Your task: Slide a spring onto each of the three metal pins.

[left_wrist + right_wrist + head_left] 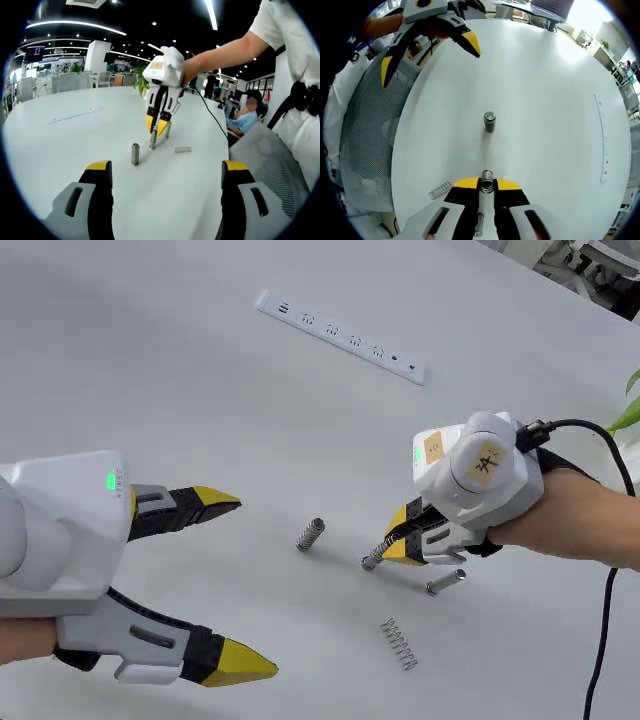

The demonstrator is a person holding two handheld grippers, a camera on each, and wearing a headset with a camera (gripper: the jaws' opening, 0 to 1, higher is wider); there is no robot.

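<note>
My right gripper (398,540) (486,186) is shut on a metal pin (375,556) (486,181) that has a spring around its tip, and it holds the pin tip-down near the table. A second pin with a spring on it (311,533) (135,153) (490,121) stands just left of it. A bare pin (445,582) lies beside the right gripper. A loose spring (399,643) (183,149) (440,190) rests on the table nearer me. My left gripper (235,580) (166,172) hovers open and holds nothing, well left of the pins.
A white power strip (340,337) (605,135) lies far back on the white table (200,390). The right gripper's black cable (605,600) trails off the right side. A green leaf (628,410) pokes in at the right edge.
</note>
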